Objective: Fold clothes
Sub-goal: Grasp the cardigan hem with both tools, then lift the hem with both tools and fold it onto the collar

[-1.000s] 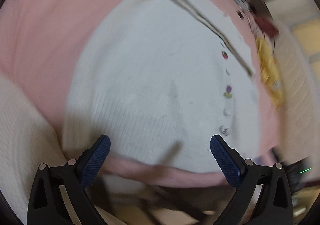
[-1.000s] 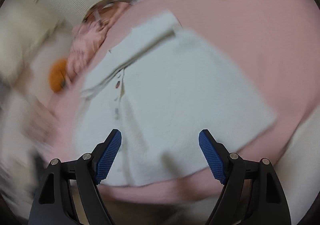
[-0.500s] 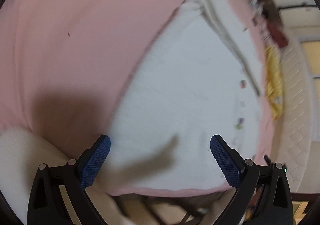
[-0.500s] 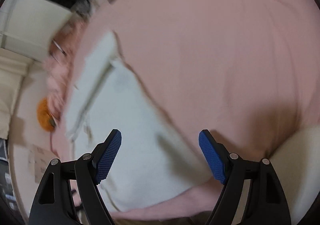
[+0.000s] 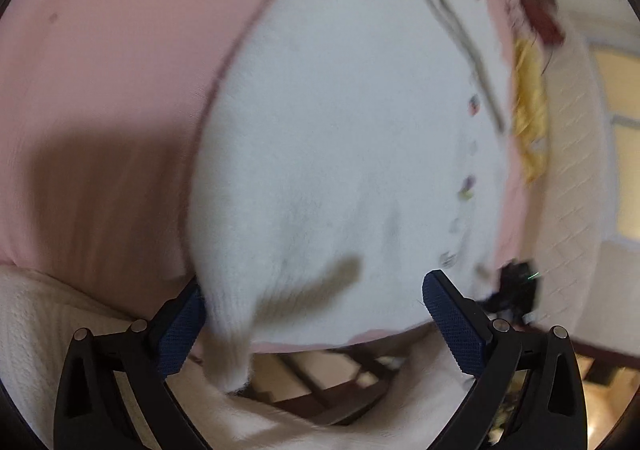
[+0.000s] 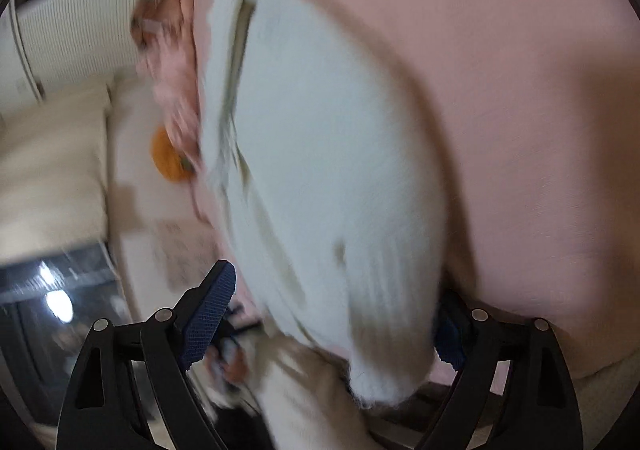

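Cardigan point(image 5: 340, 137) lay flat on the pink sheet point(image 5: 100, 89), hem at the near edge, one hem corner inside each gripper. Left gripper point(image 5: 316, 314) wide open, nothing pinched. Right gripper point(image 6: 332, 322) wide, jaws opening, corner between them, not pressed. Best to seat both corners deep, close evenly, lift together.

Showing a pink bedsheet point(image 5: 120, 89) as the main surface, spreading across most of both views. Lying past its far edge: a cream quilted cover point(image 5: 568, 177), with a warm yellow lit window point(image 5: 624, 153) beyond that. Glowing below and left of the sheet in the right wrist view: a dark glass pane point(image 6: 52, 290) reflecting round lights.
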The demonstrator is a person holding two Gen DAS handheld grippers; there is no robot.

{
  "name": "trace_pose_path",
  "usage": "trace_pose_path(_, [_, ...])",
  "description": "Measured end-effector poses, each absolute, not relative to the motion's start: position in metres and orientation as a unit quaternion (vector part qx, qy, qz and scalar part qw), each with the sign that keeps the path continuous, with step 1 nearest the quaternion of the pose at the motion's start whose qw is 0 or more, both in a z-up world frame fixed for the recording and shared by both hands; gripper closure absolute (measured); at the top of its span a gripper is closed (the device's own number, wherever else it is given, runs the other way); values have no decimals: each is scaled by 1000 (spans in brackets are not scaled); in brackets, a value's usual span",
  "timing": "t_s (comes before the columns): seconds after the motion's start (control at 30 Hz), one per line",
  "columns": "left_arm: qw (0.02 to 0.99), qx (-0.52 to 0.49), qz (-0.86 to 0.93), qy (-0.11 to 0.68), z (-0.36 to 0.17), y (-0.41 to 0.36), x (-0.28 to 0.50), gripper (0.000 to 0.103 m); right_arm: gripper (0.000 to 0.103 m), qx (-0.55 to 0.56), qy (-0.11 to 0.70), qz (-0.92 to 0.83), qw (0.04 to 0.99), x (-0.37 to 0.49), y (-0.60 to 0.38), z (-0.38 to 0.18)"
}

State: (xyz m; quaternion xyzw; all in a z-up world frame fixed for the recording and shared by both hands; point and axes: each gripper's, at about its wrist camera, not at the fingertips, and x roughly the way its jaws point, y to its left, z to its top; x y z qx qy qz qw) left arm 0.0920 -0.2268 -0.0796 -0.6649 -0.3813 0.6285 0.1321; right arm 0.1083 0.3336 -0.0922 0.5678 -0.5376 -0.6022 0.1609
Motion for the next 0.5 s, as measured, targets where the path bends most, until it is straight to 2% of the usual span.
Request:
trace_pose_path(0.07, [132,-649,640,-390,-79,-238,101,3,17,560,-543,-606,157,114,339,-92])
trace_pose_path(0.1, [127,-650,647,-378,-81,-237,104,10,19,565,-537,-605,164,115,336,-92])
trace_pose_path(0.13, [119,-656,655,-355,-82,-233,105,21,25,576,-526,-602,169,115,330,-94])
trace_pose_path(0.17, [112,-661,664,-333,-80,-231,105,27,49,586,-520,-599,165,115,325,-97])
trace_pose_path(0.2, [106,-665,674,-304,-76,-229,106,46,70,598,-515,-593,157,115,322,-101])
trace_pose_path(0.23, [109,-663,676,-301,-77,-230,108,75,79,607,-513,-589,151,116,319,-105])
trace_pose_path(0.27, [112,-661,679,-299,-77,-231,110,88,84,608,-514,-588,145,117,319,-108])
trace_pose_path(0.37, [118,-640,692,-312,-73,-234,117,89,86,587,-518,-608,134,118,322,-104])
trace_pose_path(0.5, [135,-626,699,-317,-70,-219,116,89,87,517,-522,-656,172,121,321,-76])
